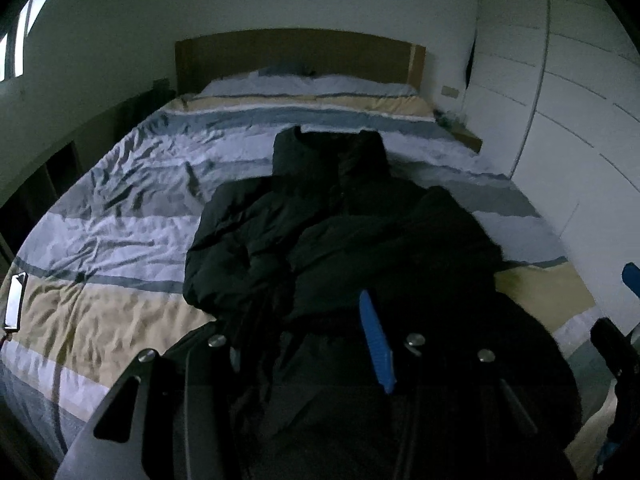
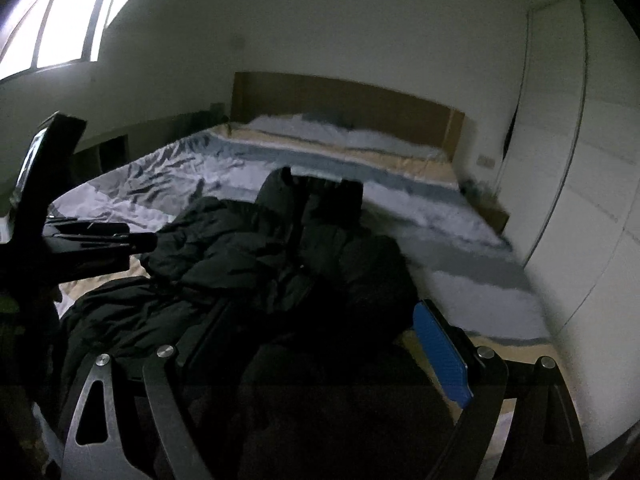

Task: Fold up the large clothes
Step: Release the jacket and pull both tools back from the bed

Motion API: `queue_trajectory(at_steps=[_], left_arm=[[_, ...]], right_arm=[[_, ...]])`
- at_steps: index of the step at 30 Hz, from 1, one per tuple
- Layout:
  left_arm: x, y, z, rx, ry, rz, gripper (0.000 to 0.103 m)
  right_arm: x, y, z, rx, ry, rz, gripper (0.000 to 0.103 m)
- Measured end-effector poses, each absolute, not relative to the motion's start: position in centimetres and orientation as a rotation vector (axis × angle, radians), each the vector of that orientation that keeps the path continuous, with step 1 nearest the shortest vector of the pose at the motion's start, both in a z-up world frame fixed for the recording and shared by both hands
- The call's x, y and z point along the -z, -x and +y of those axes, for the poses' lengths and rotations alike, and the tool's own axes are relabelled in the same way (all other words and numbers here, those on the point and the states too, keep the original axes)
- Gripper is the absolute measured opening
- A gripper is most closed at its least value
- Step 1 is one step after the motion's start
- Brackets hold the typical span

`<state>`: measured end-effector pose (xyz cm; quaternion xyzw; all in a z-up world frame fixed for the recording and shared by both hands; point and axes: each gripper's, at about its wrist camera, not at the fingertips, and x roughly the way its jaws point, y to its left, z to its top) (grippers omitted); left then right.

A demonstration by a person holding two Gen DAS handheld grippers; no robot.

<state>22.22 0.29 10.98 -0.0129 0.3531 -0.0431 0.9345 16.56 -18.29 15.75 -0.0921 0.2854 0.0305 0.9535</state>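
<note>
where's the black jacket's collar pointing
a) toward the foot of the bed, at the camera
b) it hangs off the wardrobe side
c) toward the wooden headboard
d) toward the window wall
c: the black jacket lies lengthwise on the striped bedspread, its raised collar at the end nearest the wooden headboard.

One black jacket [image 1: 340,220], one striped bed [image 1: 120,208], one phone [image 1: 15,300], two grippers.

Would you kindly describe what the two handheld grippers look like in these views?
Both the left gripper and right gripper have black angular linkage arms with triangular cut-outs, round silver bolts, and flat ribbed blue pads on the fingers. No sleeve or hand shows.
</note>
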Motion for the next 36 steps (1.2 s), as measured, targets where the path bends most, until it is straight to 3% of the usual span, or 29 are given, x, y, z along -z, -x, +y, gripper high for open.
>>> queue_trajectory(at_steps=[14,25,27,29,36], left_arm=[[-16.2,-16.9,-2.5,0.132,-0.019,0.641,0.044],[-20.9,-17.0,-3.0,0.118,-0.071,0.581,0.045],[-22.6,-17.4,-3.2,0.112,-0.08,0.561,0.048],[-24.1,-17.9,-3.1,0.103,-0.085,0.54,0.06],[-29.2,-21.0,-1.7,0.087,-0.084,0.523,0.062]], right_arm=[[-20.1,-10.9,-19.6,-0.014,0.198,0.476,0.089],[-22.2,-9.9,-21.4,0.024,0.188,0.426,0.09],[-22.8,-10.1,-21.8,0.03,0.189,0.417,0.09],[-23.4,-10.4,-22.2,0.036,0.189,0.406,0.09],[-26.7,-12.5,-23.9,0.033,0.187,0.381,0.091]])
